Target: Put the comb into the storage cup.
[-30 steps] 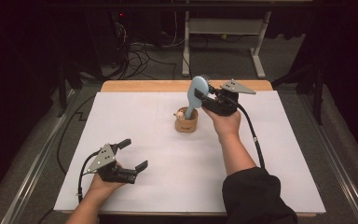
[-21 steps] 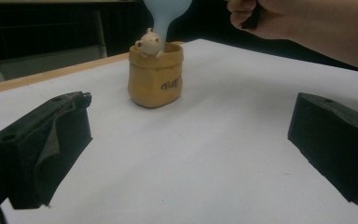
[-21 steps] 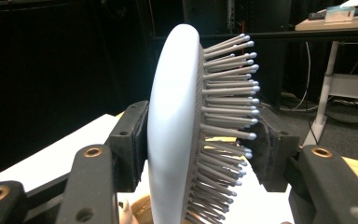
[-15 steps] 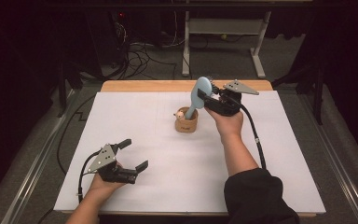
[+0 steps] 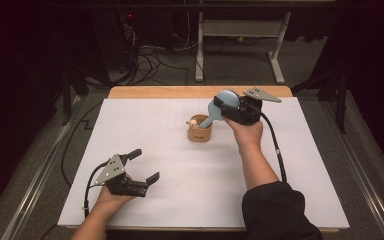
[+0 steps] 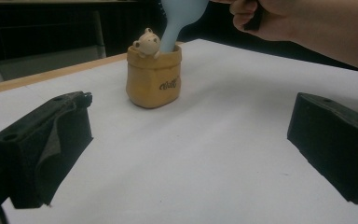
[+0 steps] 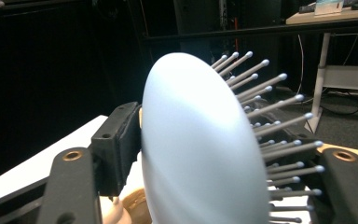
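A pale blue hairbrush [image 5: 220, 107] leans with its handle down inside a small tan pot [image 5: 200, 131] that has a little bear figure on its rim. My right gripper [image 5: 229, 108] is shut on the brush's head above the pot. The right gripper view has the brush head [image 7: 200, 149] close up between the jaws, bristles pointing right. My left gripper [image 5: 141, 167] rests open near the table's front left, nothing between its fingers. From the left gripper view, the pot [image 6: 154, 77] stands ahead with the brush handle [image 6: 175, 23] in it.
A white sheet [image 5: 155, 150] covers the table, with a wooden strip [image 5: 165, 92] along the far edge. Behind the table are cables and a desk frame [image 5: 240, 45] on the floor. A metal rail [image 5: 35, 185] runs along the left.
The brush and my right gripper have tilted slightly right over the pot. My left gripper has not moved.
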Available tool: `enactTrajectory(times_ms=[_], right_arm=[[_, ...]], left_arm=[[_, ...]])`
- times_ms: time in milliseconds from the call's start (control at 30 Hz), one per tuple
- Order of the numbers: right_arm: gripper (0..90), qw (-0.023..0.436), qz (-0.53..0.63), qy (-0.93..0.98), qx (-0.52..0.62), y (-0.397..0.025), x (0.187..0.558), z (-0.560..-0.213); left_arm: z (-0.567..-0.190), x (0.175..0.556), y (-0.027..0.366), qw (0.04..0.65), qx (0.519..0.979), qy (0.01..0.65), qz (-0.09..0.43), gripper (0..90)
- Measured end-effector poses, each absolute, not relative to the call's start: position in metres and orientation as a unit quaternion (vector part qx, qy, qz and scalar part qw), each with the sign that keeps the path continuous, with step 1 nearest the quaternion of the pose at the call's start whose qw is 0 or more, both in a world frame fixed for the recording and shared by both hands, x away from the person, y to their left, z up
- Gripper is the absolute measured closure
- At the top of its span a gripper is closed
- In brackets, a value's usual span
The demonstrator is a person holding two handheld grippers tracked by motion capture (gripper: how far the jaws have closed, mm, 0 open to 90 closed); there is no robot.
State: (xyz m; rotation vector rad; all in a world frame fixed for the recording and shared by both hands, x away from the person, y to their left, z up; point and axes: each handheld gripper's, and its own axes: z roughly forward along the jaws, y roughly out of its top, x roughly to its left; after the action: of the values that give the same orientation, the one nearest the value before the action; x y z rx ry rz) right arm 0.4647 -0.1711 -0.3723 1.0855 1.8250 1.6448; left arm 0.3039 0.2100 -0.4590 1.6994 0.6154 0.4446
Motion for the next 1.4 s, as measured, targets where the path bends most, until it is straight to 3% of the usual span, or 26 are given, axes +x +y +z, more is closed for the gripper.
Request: enactTrajectory(times_ms=[767, 1000, 1400], right_arm=[[11.6, 0.215, 0.587, 0.665, 0.409, -0.181, 0.466, -0.376], [1.0, 0.215, 0.578, 0.666, 0.419, -0.185, 0.467, -0.376], [0.2, 0.221, 0.575, 0.669, 0.416, -0.197, 0.461, -0.376]], left_arm=[[-0.46, 0.304, 0.207, 0.597, 0.735, 0.262, 0.188, 1.0], [-0.46, 0.304, 0.207, 0.597, 0.735, 0.261, 0.188, 1.0], [-0.46, 0.304, 0.207, 0.596, 0.735, 0.264, 0.188, 1.0]])
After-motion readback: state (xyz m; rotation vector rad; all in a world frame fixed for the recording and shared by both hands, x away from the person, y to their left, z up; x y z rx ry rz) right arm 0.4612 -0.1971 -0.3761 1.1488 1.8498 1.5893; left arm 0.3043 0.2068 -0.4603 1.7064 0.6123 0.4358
